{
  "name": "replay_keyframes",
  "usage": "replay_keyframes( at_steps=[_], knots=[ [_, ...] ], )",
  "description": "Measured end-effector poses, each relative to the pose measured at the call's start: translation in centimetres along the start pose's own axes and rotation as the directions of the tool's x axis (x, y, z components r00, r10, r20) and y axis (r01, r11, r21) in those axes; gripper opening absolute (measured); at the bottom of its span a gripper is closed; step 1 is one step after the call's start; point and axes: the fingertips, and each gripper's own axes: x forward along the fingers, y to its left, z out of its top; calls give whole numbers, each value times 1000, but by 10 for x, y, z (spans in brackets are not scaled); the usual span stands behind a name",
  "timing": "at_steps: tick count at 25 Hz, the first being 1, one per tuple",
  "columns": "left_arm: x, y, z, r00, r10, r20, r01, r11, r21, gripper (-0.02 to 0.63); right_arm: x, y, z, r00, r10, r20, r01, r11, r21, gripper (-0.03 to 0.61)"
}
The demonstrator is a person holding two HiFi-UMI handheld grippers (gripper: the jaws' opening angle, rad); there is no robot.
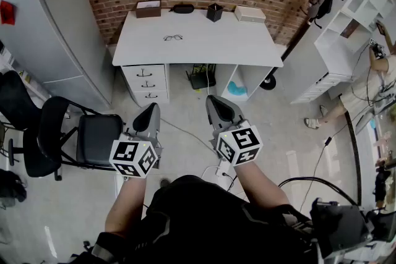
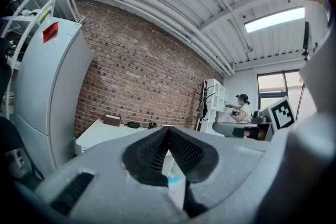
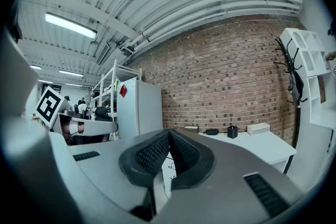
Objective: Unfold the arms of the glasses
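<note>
1. Task object: the dark thin-framed glasses (image 1: 173, 38) lie on the white rectangular desk (image 1: 210, 43), upper centre of the head view and left of the desk's middle. They are too small to tell whether the arms are folded.
2. Along the desk's back edge, against the brick wall, are a brown box (image 1: 148, 8), a black oval case (image 1: 182, 8), a black square cup (image 1: 215, 12) and a white flat box (image 1: 249, 13). All are well apart from the glasses.
3. The left gripper (image 2: 168, 129) has its ribbed pads pressed together with nothing between them.
4. The right gripper (image 3: 169, 132) is the same: tips closed, empty.
5. Both grippers sit at lower centre of the head view, pointing toward the desk and well short of it. Judgement: the task has not begun and the approach comes first.
6. Risk: arriving with the jaws closed would shove the light frame across the smooth top, not grip it.
7. Risk: clamping on a lens or pulling an arm off its hinge line could bend the frame.
8. Risk: with only one side held, the glasses are likely to swivel.
9. Risk: the black office chair (image 1: 99, 139), lower left, stands near the walking path.
</note>
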Motion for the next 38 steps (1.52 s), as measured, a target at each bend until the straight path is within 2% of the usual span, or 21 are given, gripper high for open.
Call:
replay_keyframes(
  at_steps=[8,13,22,27,38],
  knots=[
    [2,-2,-5,1000,5,-5,-5,1000,2,8,-1,0,-4,1000,5,-2,-5,1000,2,8],
    [3,-1,-7,1000,8,-16,-8,1000,3,8,0,-3,-5,1000,-21,-6,21,1000,1,8],
    [-2,18,-12,999,10,-30,-10,1000,1,8,12,11,-13,999,-30,-18,30,1000,8,9],
    [-4,31,-8,1000,-22,-21,22,1000,-3,8,23,25,-9,998,-52,-25,50,997,-63,9],
    [-22,69,-9,995,-103,-18,102,994,-32,8,39,57,-21,994,-104,-45,101,993,-64,9]
  ],
)
